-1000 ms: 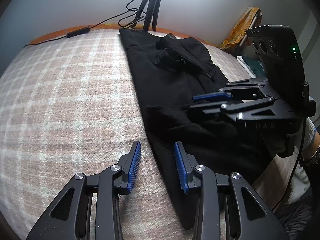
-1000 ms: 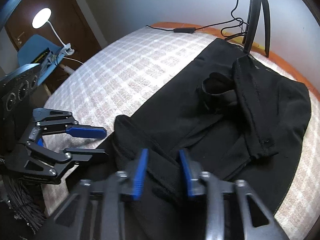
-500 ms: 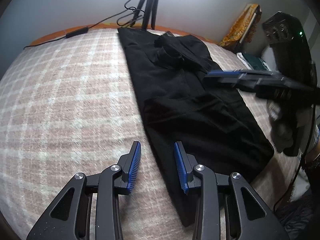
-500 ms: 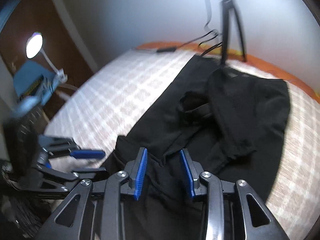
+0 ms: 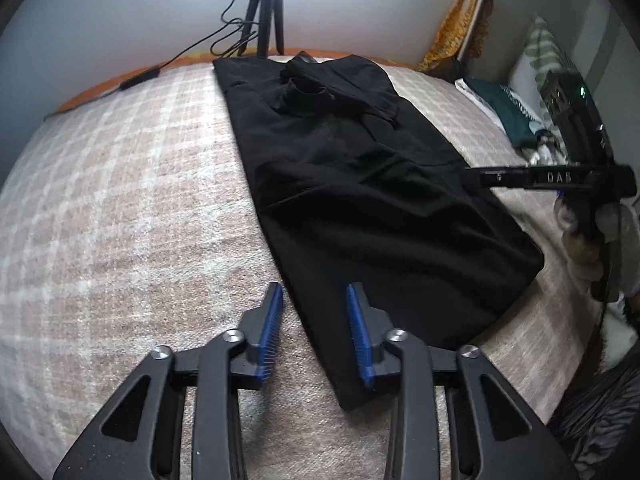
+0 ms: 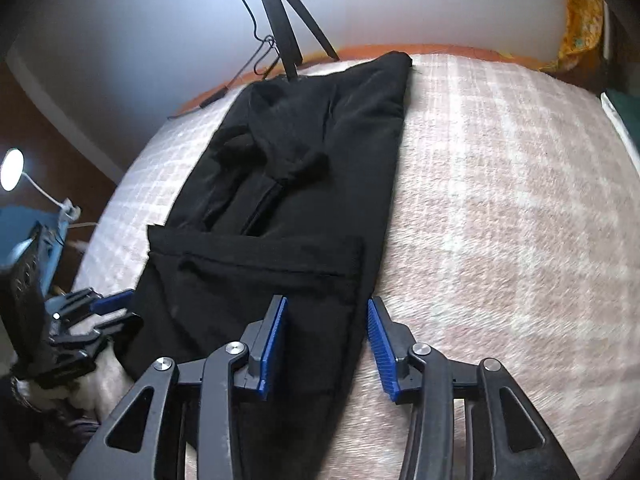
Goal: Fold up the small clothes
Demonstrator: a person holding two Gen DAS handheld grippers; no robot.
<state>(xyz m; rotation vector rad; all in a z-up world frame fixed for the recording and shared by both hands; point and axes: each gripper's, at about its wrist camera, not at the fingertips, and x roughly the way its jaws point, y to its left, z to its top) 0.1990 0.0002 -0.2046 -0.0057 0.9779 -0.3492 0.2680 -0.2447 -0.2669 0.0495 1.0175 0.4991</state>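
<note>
We see a bed (image 5: 120, 208) covered by a pink-and-white checked blanket, which carries everything; its orange far edge runs along a pale wall. Down the middle of the bed, from the far edge toward the near edge, lies a black garment (image 5: 360, 184) folded into a long narrow strip, with a neck opening and a doubled-over sleeve bunched at its far end. In the right wrist view the same black garment (image 6: 304, 184) shows a folded flap lying across its near part.

At the far edge of the bed stands a black tripod (image 5: 266, 8), with a cable (image 5: 192, 46) trailing from it along that edge. Past the right edge of the bed we can make out a yellow patterned cloth (image 5: 456, 28) against the wall and a dark green item (image 5: 504, 108) beside it.

Our left gripper (image 5: 314, 332) hangs open and empty over the near left edge of the garment, its blue pads straddling that edge. Our right gripper (image 6: 326, 340) is likewise spread wide, holding nothing, its fingers straddling the garment's near right edge, one over the cloth, the other over the blanket. From the left wrist view the right gripper (image 5: 520, 178) appears edge-on near the right edge of the bed.
</note>
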